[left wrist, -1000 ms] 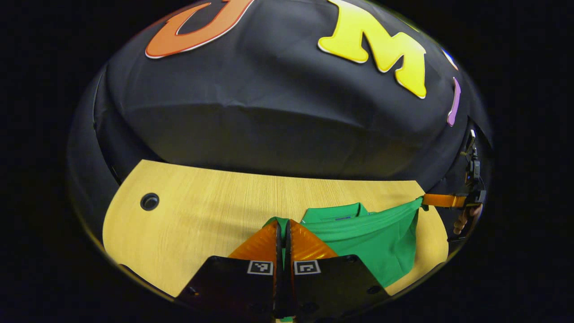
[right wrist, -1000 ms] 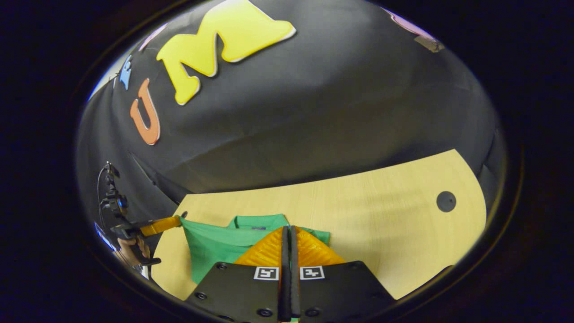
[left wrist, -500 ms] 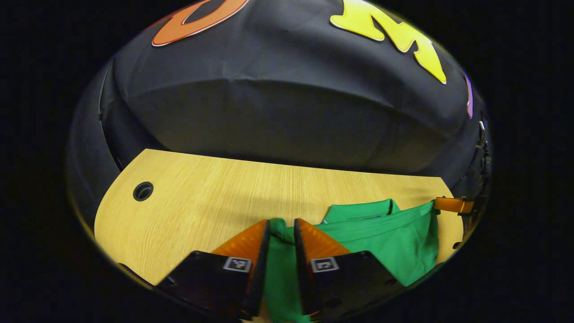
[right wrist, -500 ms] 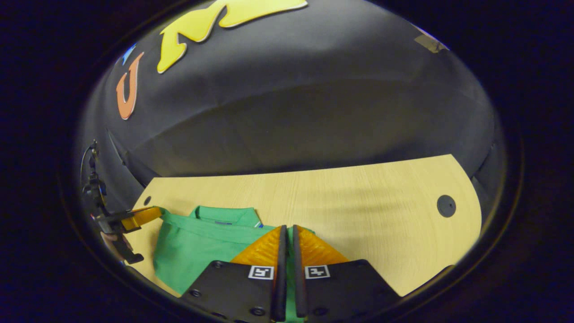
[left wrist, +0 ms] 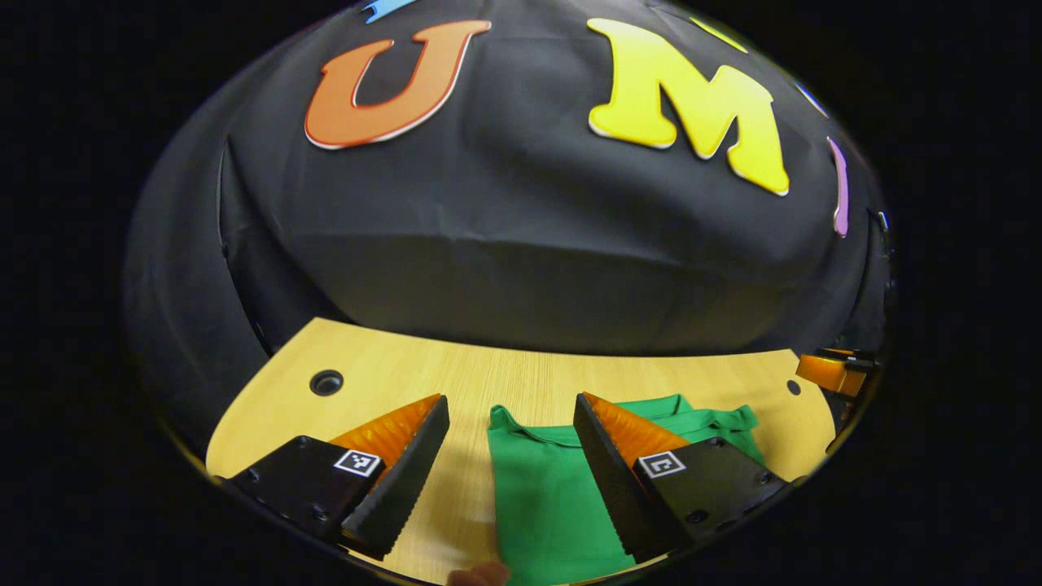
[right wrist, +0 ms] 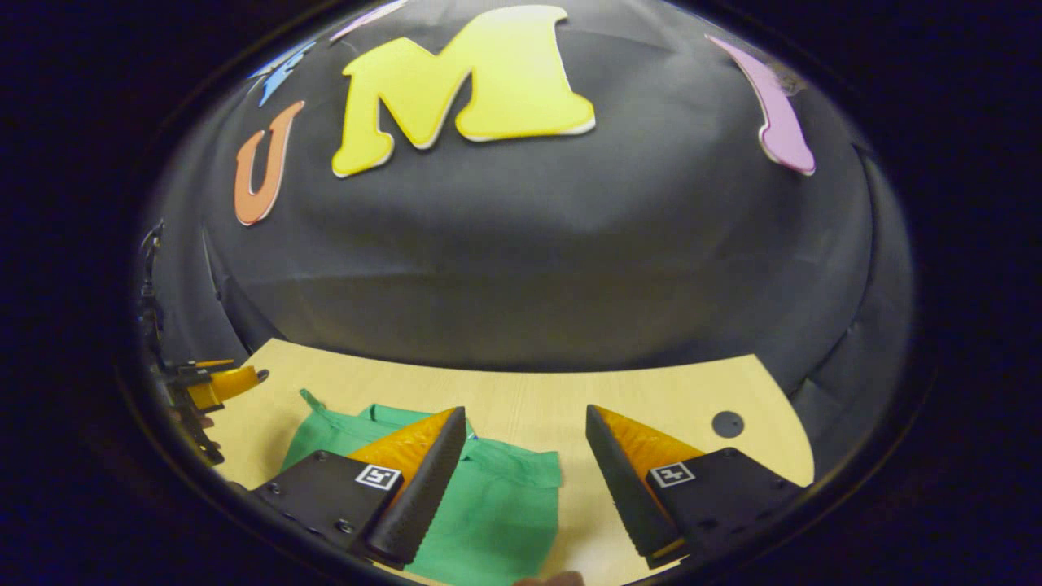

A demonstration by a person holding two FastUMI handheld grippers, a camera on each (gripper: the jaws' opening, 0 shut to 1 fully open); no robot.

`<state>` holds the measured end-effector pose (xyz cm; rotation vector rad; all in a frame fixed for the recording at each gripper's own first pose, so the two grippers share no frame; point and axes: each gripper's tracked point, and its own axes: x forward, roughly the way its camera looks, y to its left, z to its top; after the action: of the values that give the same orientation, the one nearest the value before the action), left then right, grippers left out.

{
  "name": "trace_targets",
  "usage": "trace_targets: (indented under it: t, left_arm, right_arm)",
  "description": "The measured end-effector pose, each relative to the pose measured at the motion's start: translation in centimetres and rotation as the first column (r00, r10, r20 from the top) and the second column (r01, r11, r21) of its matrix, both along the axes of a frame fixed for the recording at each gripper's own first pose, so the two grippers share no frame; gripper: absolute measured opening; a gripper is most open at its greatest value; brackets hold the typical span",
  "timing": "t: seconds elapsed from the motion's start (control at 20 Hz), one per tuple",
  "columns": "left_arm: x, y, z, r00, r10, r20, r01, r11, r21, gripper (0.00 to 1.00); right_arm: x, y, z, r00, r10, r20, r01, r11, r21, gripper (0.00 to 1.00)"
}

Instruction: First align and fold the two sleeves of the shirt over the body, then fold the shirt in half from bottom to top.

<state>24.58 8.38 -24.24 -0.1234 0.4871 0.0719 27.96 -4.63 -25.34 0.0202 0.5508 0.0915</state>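
Observation:
The green shirt (left wrist: 537, 496) lies folded flat on the wooden table (left wrist: 383, 382), its collar toward the far edge. My left gripper (left wrist: 510, 399) is open above the shirt's left part, with nothing between its fingers. In the right gripper view the same shirt (right wrist: 496, 505) lies low and left of centre. My right gripper (right wrist: 525, 411) is open over the shirt's right edge and holds nothing. The right gripper (left wrist: 830, 370) also shows at the far right of the left gripper view. The left gripper (right wrist: 216, 382) appears at the far left of the right gripper view.
A round cable hole (left wrist: 326, 382) sits in the table to the left of the shirt, and another hole (right wrist: 727, 423) to its right. The black booth wall stands just behind the table's far edge. A fingertip (left wrist: 480, 575) shows at the bottom.
Both grippers were shut on the shirt's green cloth and carried it toward the collar. They have since opened, let the cloth go and drawn back. The shirt now rests folded.

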Motion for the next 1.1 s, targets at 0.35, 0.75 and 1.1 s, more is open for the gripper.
trace_targets:
  t: [0.35,0.75,1.1]
  left_arm:
    - [-6.2,-1.7,12.1,0.982,-0.029,0.186,0.016,0.997,0.074,0.98]
    - [-19.2,-3.8,22.2,0.93,-0.029,0.367,-0.007,0.995,0.098,0.88]
    - [-26.6,-6.3,20.8,0.931,-0.056,0.36,0.025,0.996,0.091,0.98]
  right_arm:
    - [-8.2,2.4,11.7,0.982,0.034,0.184,-0.027,0.999,-0.038,0.92]
    - [-20.1,1.8,21.7,0.914,-0.056,0.401,0.097,0.992,-0.082,0.95]
    - [-29.5,4.7,22.2,0.887,-0.035,0.461,0.082,0.993,-0.082,0.93]
